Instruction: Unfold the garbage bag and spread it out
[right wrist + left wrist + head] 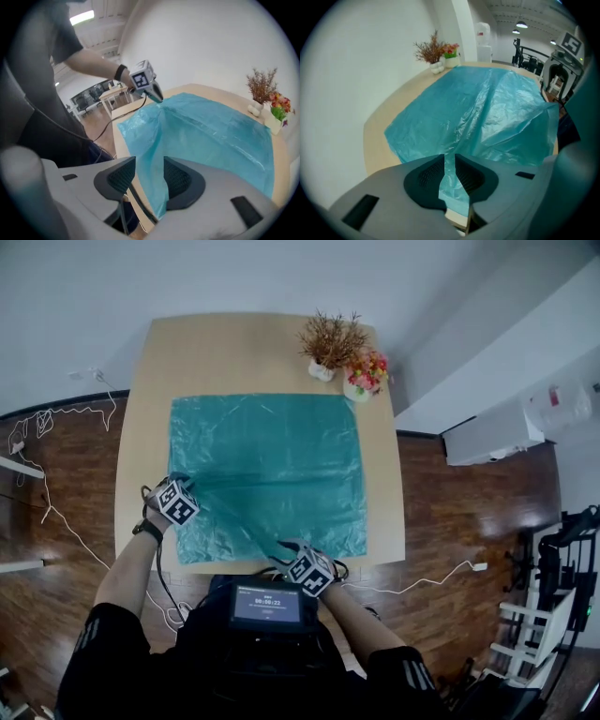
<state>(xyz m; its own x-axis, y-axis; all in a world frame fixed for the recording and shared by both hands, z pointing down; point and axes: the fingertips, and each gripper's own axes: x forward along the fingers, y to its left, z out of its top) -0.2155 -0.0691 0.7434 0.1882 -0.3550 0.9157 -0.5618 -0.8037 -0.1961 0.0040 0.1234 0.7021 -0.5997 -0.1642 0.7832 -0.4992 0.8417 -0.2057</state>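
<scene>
Pinching the garbage bag (272, 465), left tongs (449, 171); screen (267, 606) text illegible.

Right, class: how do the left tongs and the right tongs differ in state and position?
Left tongs pinch the garbage bag in a narrow gap; right tongs stand wide, film hanging loose between. Left tongs sit at the bag's left edge; right tongs at its near edge. Both have teal film between them.

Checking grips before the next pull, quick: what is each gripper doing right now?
Left gripper: closed on the bag.
Right gripper: open; the bag hangs between its jaws, not clamped.
</scene>
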